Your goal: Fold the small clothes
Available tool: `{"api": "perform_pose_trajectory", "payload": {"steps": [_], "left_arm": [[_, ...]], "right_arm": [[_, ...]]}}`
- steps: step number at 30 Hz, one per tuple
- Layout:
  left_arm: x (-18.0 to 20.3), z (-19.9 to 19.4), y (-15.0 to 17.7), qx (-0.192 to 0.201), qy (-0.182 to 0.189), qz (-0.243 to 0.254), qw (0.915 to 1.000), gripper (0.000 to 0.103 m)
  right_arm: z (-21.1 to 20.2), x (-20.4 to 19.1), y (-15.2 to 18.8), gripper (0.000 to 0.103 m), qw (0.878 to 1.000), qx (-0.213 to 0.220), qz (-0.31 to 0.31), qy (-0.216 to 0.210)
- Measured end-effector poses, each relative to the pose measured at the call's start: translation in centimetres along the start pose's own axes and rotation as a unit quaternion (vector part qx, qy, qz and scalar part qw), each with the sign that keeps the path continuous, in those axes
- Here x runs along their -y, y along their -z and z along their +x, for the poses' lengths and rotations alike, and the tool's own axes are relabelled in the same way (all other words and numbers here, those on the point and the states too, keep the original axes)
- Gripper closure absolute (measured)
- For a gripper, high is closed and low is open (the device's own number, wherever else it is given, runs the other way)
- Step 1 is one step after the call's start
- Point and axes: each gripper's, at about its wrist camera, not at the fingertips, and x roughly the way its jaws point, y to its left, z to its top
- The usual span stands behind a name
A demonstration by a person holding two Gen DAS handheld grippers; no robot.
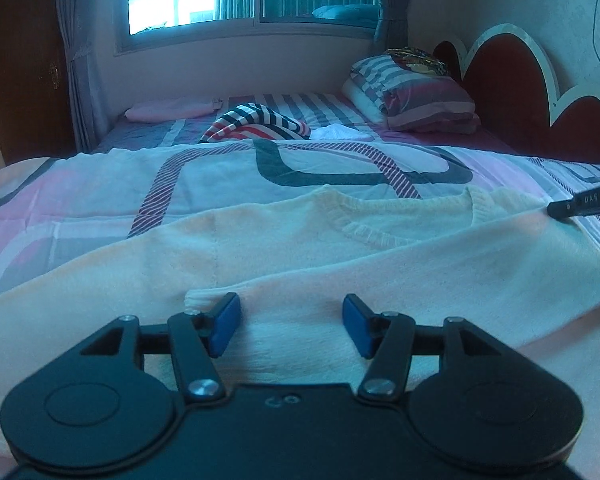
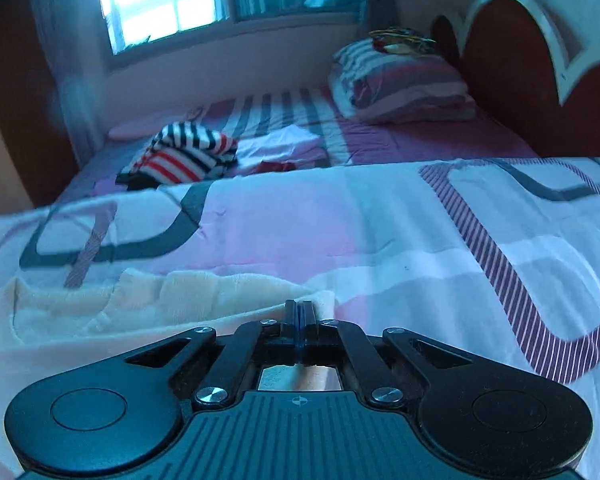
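The cream sweater (image 1: 284, 248) lies spread flat on the quilt (image 1: 220, 168) at the near edge of the bed, neckline away from the person, which looks like the laid-out start of a fold: body smoothed, edges within reach of both hands. Further back on the bed sits a striped garment (image 1: 256, 124) beside a small white piece of cloth, probably others waiting their turn or already handled; I cannot tell which. A pillow (image 1: 416, 96) rests by the headboard, well clear of the work.

The left tongs (image 1: 291, 330) hover low over the near part of the sweater with the blue pads (image 1: 225, 330) standing about half apart. Knit shows between them, and a small ridge of it bunches just beside the left pad, yet neither pad presses on it, so nothing is held. My reading is that this side has been let go or is being lined up for a pinch.

The right tongs (image 2: 299, 312) are fully closed, fingers pressed together, at the sweater's right edge (image 2: 204, 292). Their tips sit against the folded rim there; whether a thin layer is caught between them is hidden, and I cannot tell
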Motion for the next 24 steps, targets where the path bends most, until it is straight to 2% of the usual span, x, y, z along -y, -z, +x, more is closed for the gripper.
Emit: {"api": "perform_pose_trajectory", "payload": {"steps": [3,6,9,11,16,18,22,23,24], "left_arm": [[-0.1,-0.1,-0.5,-0.008,0.001,-0.003,1.0,0.047],[0.0,-1.3,-0.6,0.001,0.009,-0.017,0.9998,0.046],[0.6,-1.6,0.1,-0.004,0.014,-0.013,0.9998,0.046],[0.9,-1.5,0.9,-0.013,0.006,-0.005,0.9999,0.046],[0.9,-2.9,1.6,-0.006,-0.019,0.003,0.9998,0.046],[1.0,-3.7,1.5,0.002,-0.016,0.001,0.9999,0.046],[1.7,-3.4,1.7,-0.01,-0.01,-0.001,0.9999,0.044],[1.7,-2.8,2.0,-0.02,-0.012,-0.005,0.9997,0.043],[1.6,-2.8,2.1,-0.013,-0.013,-0.01,0.9998,0.042]], "right_arm": [[-0.4,0.3,0.2,0.103,1.0,-0.006,0.001,-0.001],[-2.4,0.3,0.5,0.103,1.0,-0.002,0.008,-0.017],[-4.6,-0.3,2.2,0.103,1.0,-0.009,-0.009,-0.028],[-5.5,-0.8,3.9,0.103,0.999,-0.025,-0.02,-0.021],[-8.6,-1.5,7.8,0.103,0.999,-0.003,-0.041,0.003],[-9.4,-2.3,8.5,0.103,0.998,0.008,-0.063,0.012],[-10.7,-3.2,8.7,0.103,0.998,0.037,-0.054,-0.02],[-10.2,-3.3,8.9,0.103,0.998,0.026,-0.055,-0.018],[-9.2,-3.2,9.1,0.103,0.998,0.001,-0.057,-0.001]]}}
